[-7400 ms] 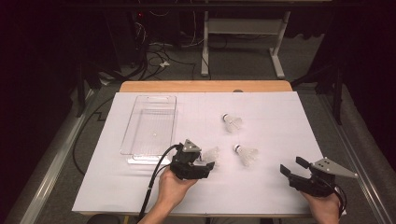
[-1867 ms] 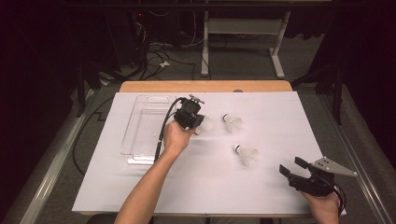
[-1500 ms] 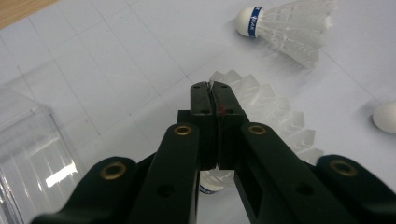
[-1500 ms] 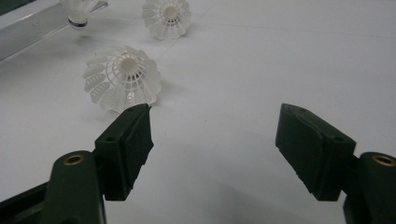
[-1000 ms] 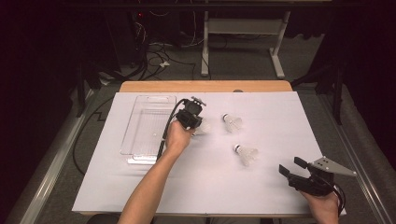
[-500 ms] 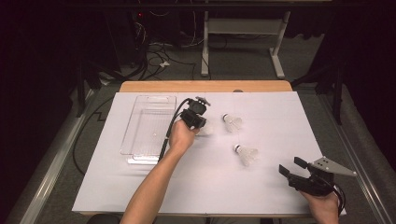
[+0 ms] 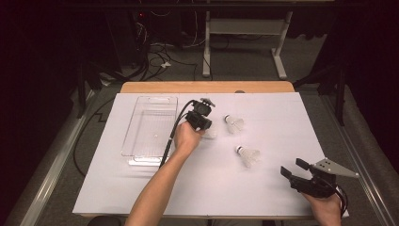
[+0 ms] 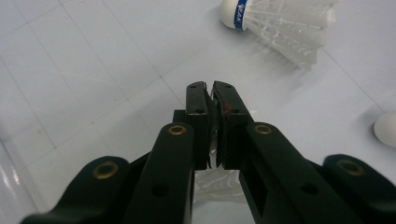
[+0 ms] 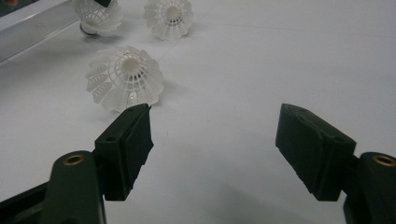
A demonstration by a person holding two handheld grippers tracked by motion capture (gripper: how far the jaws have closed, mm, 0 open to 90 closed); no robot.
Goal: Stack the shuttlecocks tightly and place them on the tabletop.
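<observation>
In the high view the left gripper [image 7: 205, 126] is near the centre of the white table cover [image 7: 141, 197], just to the right of the clear plastic tray [image 7: 151, 126], and it holds a white shuttlecock [image 7: 210, 133] low over the sheet. In the left gripper view its jaws are almost together, with only a thin gap, and the white netted skirt of this shuttlecock [image 8: 215, 179] is clamped between the pads; the jaws have just been opening a little, but as far as I can tell the pads are pressing on the skirt. From this gripper, a second shuttlecock [image 7: 234, 124] lies at about 3 o'clock, near but apart, and a third shuttlecock [image 7: 248, 155] lies at about 4 o'clock, further away. The right gripper [image 7: 297, 172] rests at the lower right corner of the sheet, at about 4 o'clock from the third shuttlecock and well apart from it. In the right gripper view its jaws stand wide apart with only bare sheet between them
</observation>
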